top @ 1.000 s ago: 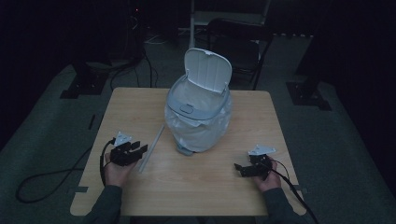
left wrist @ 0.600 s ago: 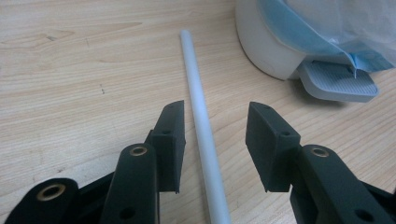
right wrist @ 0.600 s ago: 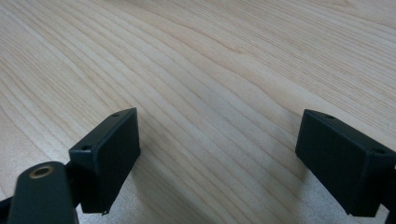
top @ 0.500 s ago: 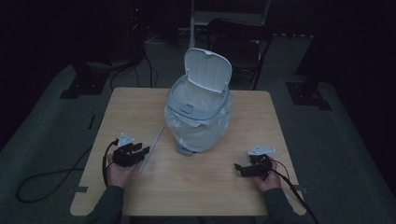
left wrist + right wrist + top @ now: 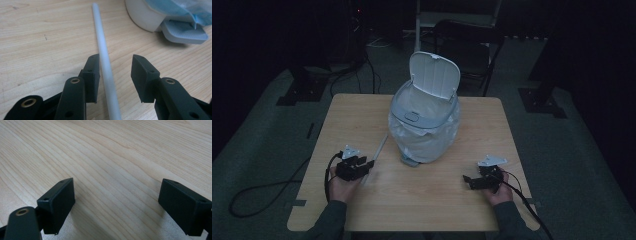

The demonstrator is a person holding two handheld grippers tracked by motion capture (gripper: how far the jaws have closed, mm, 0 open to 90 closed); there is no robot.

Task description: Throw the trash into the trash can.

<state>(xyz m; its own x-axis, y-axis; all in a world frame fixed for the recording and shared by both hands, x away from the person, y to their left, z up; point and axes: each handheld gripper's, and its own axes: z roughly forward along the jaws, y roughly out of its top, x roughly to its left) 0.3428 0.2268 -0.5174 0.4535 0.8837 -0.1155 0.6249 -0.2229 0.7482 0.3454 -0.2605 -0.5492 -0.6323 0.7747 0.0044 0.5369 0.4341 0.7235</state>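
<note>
- Progress: the rod (image 5: 105, 60) lies flat on the bench (image 5: 362, 107) and has not been lifted. Judged from this, the pick-up is at the approach stage; closing, lifting and any placing are all left to do.
- Left tongs (image 5: 115, 75): released, jaws spread. The rod runs between them, from the bottom centre of the left gripper view to its top centre. It lies close against the left-hand jaw, with a clear gap to the right-hand jaw. No grip is made.
- In the high view, your left tongs (image 5: 357, 167) sit at the lower left of the frame, over the near end of the rod (image 5: 379, 148). The rod angles up toward the bin (image 5: 424, 125) at frame centre.
- Right tongs (image 5: 116, 202): released, jaws wide apart over bare wood, holding nothing. In the high view they (image 5: 479, 181) rest at the lower right of the frame, well apart from the rod.
- Bin: lid (image 5: 434, 75) raised, a white liner draped over the body. Its pedal (image 5: 183, 30) shows at the upper right of the left gripper view, near the rod's far part but not touching it.
- Recommended correction: centre the rod between the left jaws before you close, as the offset may roll it aside.
</note>
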